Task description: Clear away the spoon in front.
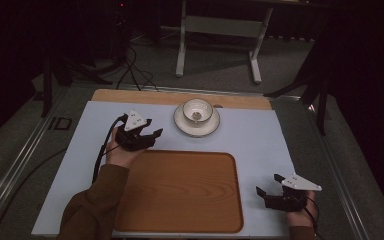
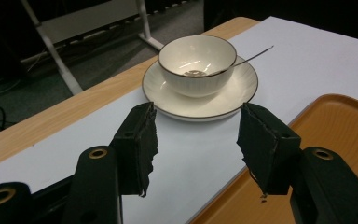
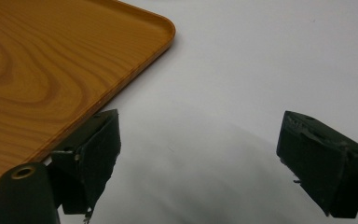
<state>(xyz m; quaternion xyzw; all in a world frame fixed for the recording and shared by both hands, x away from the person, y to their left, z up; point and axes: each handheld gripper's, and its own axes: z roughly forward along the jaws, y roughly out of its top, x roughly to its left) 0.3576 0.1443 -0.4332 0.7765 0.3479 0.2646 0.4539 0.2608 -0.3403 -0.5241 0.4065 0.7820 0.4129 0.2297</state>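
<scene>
Spoon (image 2: 256, 55) bowl-end hidden in the bowl (image 2: 197, 63), perhaps resting; left tongs (image 2: 196, 149) gape.

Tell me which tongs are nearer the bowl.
Left. The left tongs hang open just short of the saucer holding the bowl. The right tongs sit open at the table's near right, past the tray.

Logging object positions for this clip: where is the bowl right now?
The bowl sits on a saucer at the far middle of the table in the high view, beyond the wooden tray, just ahead-right of the open left tool.
</scene>
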